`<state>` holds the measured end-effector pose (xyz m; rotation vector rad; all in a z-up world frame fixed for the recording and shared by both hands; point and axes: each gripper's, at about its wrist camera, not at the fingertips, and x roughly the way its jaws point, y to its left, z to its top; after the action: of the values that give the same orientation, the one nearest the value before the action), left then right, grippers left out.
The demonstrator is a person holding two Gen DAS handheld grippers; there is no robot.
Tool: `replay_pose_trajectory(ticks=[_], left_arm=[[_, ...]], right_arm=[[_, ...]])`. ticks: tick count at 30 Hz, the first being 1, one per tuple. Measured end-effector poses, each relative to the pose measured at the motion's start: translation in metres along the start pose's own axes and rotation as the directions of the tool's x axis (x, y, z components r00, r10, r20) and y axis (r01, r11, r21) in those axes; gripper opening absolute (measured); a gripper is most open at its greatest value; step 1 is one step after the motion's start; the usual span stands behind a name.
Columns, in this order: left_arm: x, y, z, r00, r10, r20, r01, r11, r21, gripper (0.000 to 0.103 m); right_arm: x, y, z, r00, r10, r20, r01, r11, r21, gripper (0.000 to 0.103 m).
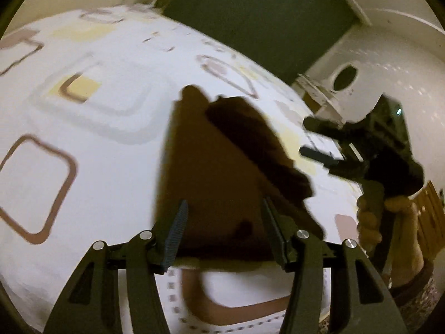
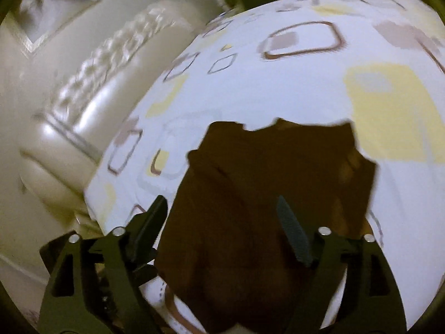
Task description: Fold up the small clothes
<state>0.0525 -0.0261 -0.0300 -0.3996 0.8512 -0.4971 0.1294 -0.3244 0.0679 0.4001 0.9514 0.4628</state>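
Observation:
A small brown garment [image 1: 219, 172] lies on the white patterned bed sheet [image 1: 97, 144]. In the left wrist view my left gripper [image 1: 225, 206] is open, its fingers straddling the garment's near edge. The right gripper [image 1: 319, 139] shows at the far right of that view, held in a hand beside the garment, with its fingers apart. In the right wrist view the same garment [image 2: 267, 194] spreads out in front of my right gripper [image 2: 222, 203], which is open with its fingers either side of the cloth. Both views are motion-blurred.
The sheet [image 2: 278, 89] carries brown and yellow square prints. A cream padded headboard [image 2: 69, 117] stands to the left in the right wrist view. A white cabinet [image 1: 389, 64] and a dark green wall [image 1: 250, 19] lie beyond the bed.

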Motion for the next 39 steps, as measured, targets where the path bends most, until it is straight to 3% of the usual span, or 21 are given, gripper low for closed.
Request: replay_pose_trajectory(ticks=[6,15,17,19,20,22,28,33,39], left_arm=[[0.003,0.013,-0.003,1.0,0.012,-0.012,-0.012,1.0,-0.02,0.055],[0.007,0.029,-0.004,0.999,-0.003,-0.034,0.0,0.997,-0.073,0.059],[0.007,0.032,-0.004,0.999,-0.01,-0.038,0.006,0.996,-0.094,0.059],[0.005,0.032,-0.003,0.999,-0.01,-0.033,0.007,0.995,-0.096,0.059],[0.005,0.032,-0.003,0.999,-0.008,-0.032,0.005,0.996,-0.09,0.059],[0.004,0.031,-0.001,1.0,-0.005,-0.029,0.003,0.997,-0.08,0.059],[0.005,0.033,0.003,0.999,-0.016,-0.03,0.013,0.994,-0.104,0.059],[0.006,0.032,0.002,0.999,-0.017,-0.036,0.013,0.995,-0.101,0.059],[0.011,0.034,0.002,0.999,-0.021,-0.05,0.016,0.995,-0.101,0.061]], right_arm=[[0.048,0.026,0.017,0.987,-0.144,-0.076,0.128,0.975,-0.184,0.087],[0.077,0.013,0.022,0.974,-0.177,-0.142,0.154,0.975,-0.16,0.087],[0.075,0.003,0.022,0.976,-0.177,-0.131,0.163,0.98,-0.11,0.081],[0.073,-0.008,0.023,0.982,-0.136,-0.132,0.132,0.991,-0.038,0.043],[0.071,-0.015,0.023,0.985,-0.106,-0.133,0.107,0.994,0.003,0.037],[0.064,-0.029,0.024,0.991,-0.069,-0.115,0.078,0.994,0.075,0.016],[0.029,-0.066,0.024,0.999,0.047,-0.003,-0.045,0.969,0.243,0.009],[0.011,-0.105,0.015,0.996,0.073,0.058,-0.089,0.933,0.348,0.009],[0.022,-0.141,-0.002,0.994,0.083,0.073,-0.107,0.882,0.458,0.009]])
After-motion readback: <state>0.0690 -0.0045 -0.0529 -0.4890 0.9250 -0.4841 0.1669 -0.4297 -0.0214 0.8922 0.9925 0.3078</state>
